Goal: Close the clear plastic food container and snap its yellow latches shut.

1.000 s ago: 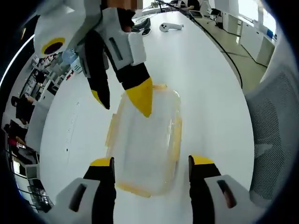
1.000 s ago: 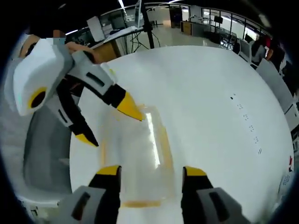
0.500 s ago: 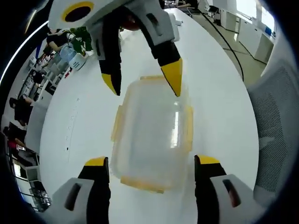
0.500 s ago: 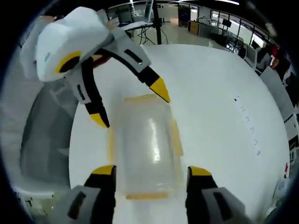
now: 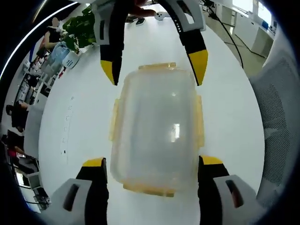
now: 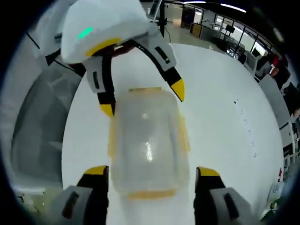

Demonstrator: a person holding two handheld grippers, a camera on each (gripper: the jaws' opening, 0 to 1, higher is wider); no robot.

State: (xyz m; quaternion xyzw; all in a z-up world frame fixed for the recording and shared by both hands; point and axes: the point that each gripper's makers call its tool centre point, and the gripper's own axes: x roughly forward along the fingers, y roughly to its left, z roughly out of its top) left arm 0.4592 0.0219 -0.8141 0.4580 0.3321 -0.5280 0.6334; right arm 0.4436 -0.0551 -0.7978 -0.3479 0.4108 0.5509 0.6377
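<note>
A clear plastic food container (image 5: pixel 157 129) sits on a white table (image 5: pixel 70 140) with its lid on top (whether the lid is pressed fully home cannot be told), lying well in from the table's edges. In the left gripper view the left gripper (image 5: pixel 153 166) has its jaws spread wide, one yellow-tipped jaw on each side of the container's near end, gripping nothing. Across the container, the right gripper (image 5: pixel 152 70) reaches in from the far side, jaws likewise wide apart, its two yellow tips standing beside the far corners of the lid; contact with the plastic cannot be made out. Yellow latches (image 5: pixel 114 119) run along both long sides and both short ends, and they appear to flare outward rather than lie clipped flat. A potted plant (image 5: pixel 77 37) stands near the far left part of the table, and a mesh chair (image 5: pixel 276 108) sits off its right edge. In the right gripper view the same layout appears from the opposite end: the right gripper (image 6: pixel 149 173) straddles the container (image 6: pixel 146 140) near one short end, wide open and empty, while the left gripper (image 6: pixel 143 96) brackets the other end, with the latches (image 6: pixel 112 138) showing along the sides and the table (image 6: pixel 225 112) stretching away to the right.
</note>
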